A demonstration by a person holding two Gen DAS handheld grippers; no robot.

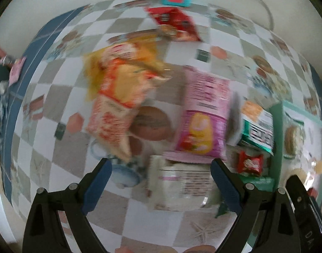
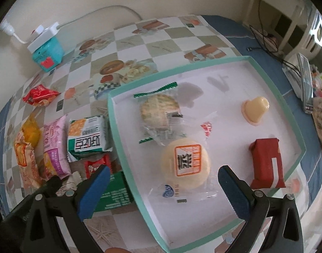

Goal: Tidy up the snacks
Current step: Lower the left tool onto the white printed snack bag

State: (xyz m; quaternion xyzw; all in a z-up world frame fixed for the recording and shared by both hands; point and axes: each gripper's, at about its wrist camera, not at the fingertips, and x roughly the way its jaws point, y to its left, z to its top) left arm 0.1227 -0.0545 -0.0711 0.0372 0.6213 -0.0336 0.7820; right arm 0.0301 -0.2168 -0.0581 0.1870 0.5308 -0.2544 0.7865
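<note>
Pastries in tray (image 2: 291, 124) (packets (image 2: 87, 135) seemingly left).

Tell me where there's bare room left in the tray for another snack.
Free: the tray's far strip behind the round cracker pack and jelly cup, and the middle between the bun and red packet. Crowded: the near-left part, where cracker pack and bun overlap, and the tabletop pile left of the tray.

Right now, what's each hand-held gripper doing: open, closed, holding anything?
Left hand-held gripper: open, empty, above a pale snack packet.
Right hand-held gripper: open, empty, over the round pastry in the tray.
</note>
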